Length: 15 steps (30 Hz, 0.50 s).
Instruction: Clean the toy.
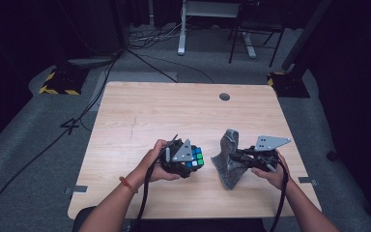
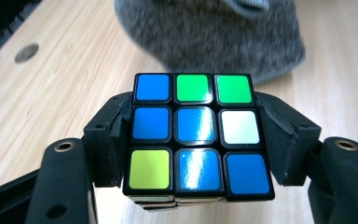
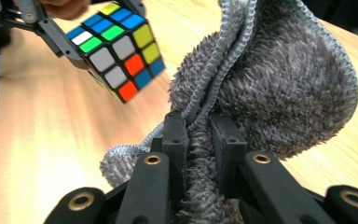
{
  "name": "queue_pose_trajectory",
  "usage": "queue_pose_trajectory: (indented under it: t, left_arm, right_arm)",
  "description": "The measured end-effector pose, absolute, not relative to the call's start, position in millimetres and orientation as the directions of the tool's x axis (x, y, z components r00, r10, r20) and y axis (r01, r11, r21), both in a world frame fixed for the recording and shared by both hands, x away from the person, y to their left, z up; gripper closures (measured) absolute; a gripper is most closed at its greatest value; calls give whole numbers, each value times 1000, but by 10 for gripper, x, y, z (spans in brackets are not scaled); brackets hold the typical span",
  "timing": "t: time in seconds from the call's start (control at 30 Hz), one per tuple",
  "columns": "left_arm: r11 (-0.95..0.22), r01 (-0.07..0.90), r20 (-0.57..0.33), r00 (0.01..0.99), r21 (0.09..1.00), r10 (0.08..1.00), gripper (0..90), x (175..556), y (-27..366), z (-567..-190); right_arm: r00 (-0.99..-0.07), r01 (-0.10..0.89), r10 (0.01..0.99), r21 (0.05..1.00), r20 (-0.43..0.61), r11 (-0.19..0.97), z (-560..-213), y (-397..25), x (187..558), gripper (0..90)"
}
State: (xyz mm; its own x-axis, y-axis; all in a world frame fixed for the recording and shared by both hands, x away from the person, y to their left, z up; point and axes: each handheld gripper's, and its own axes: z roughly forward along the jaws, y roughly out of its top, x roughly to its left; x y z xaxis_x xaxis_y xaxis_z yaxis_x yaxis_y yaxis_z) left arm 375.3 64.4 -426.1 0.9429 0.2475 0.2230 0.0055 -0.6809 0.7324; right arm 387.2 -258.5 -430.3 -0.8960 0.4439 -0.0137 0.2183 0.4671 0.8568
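A scrambled puzzle cube (image 2: 196, 133) with blue, green, white and yellow stickers sits clamped between the black jaws of my left gripper (image 2: 196, 140). In the high view the left gripper (image 1: 193, 160) holds the cube (image 1: 196, 157) just above the table's near middle. A fuzzy grey cloth (image 3: 279, 88) hangs bunched and lifted, with my right gripper (image 3: 199, 135) shut on a fold of it. From above, the cloth (image 1: 228, 159) stands in a peak right of the cube, the right gripper (image 1: 237, 157) pinching it from the right. The cube (image 3: 116, 49) floats up left in the right gripper view.
The light wooden table (image 1: 140, 111) has a round cable hole (image 1: 224, 96) near its far edge. Beyond it lie grey carpet, cables (image 1: 154, 36) and desk legs (image 1: 182, 29). A red band circles the person's left wrist (image 1: 127, 184).
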Motion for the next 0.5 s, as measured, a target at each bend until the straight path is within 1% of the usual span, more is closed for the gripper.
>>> queue_pose_trajectory:
  t: [0.17, 0.23, 0.33, 0.5]
  left_arm:
    - [-685, 47, 200, 940, 727, 278, 338, 3856, 692, -4336]
    - [-691, 60, 193, 939, 720, 284, 338, 3899, 707, -4378]
    - [-680, 89, 164, 940, 727, 299, 338, 3948, 727, -4436]
    - [-701, 104, 153, 944, 705, 293, 338, 3992, 692, -4538]
  right_arm:
    - [-872, 258, 490, 837, -13, 482, -4401, -2680, 3987, 779]
    - [-862, 289, 507, 831, 9, 476, -4467, -2726, 4048, 778]
    - [-852, 311, 524, 815, 10, 490, -4541, -2762, 4105, 776]
    - [-842, 346, 538, 796, 29, 497, -4631, -2800, 4182, 771]
